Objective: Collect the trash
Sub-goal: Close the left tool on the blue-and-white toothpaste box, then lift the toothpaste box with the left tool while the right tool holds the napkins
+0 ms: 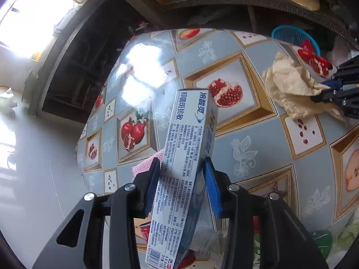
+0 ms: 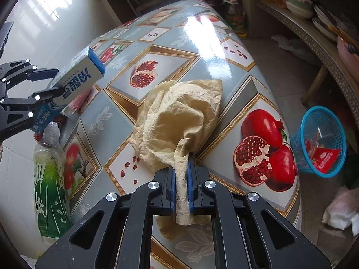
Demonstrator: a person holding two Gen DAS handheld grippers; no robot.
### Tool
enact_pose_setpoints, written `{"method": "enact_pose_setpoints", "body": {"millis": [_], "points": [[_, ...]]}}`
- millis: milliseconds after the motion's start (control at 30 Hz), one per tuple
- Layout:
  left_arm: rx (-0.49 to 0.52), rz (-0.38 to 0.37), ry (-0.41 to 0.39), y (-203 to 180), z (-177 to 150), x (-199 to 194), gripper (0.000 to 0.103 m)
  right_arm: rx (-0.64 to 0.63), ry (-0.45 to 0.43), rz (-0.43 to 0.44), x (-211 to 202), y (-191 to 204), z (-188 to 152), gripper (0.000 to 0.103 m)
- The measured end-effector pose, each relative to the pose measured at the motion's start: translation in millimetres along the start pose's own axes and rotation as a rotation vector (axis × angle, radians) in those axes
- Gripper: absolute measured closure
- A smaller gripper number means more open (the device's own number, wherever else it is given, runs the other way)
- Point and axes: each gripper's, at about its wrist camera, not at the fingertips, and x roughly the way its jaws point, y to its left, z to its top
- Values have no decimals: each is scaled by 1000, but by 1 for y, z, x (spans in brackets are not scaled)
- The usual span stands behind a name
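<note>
Toothpaste box, pale grey-blue with blue Chinese lettering down its long face and a block of fine print I cannot read, stands tilted between my left fingers, which clamp it on both flanks near its lower half. A barcode sits at its bottom end. My left gripper holds it above the surface, a glossy cloth printed with pomegranates in gold frames. Beyond the box to the right lies the crumpled beige paper, and past that the blue mesh basket shows by the surface's far edge. My right gripper pokes in at the paper's right side. A pink cloth peeps out just left of the box.

From the right wrist, the beige paper sprawls over the surface, and a twisted tail of it runs back between my right fingers, which are pinched tight on it. Left of the paper, my left gripper carries the box tilted in the air, large blue characters on its side. Below the box, left of the paper, stands a clear plastic bottle with a green label reading "scream". Right of the paper, down on the floor, the blue basket holds a red wrapper.
</note>
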Motion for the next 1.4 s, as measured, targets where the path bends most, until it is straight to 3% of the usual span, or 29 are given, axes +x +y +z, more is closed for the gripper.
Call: {"method": "enact_pose_setpoints", "body": {"millis": [400, 533, 733, 1000, 1400], "points": [[-261, -16, -242, 44, -9, -83, 67, -2, -2, 3, 1, -1, 1, 95], [-390, -83, -337, 61, -16, -109, 68, -3, -3, 1, 0, -2, 1, 95], [-619, -280, -465, 80, -31, -121, 68, 17, -14, 10, 0, -5, 0, 95], [-778, -415, -517, 70, -40, -106, 68, 43, -9, 26, -2, -8, 1, 98], [-833, -432, -512, 54, -44, -91, 68, 105, -22, 61, -7, -21, -1, 98]]}}
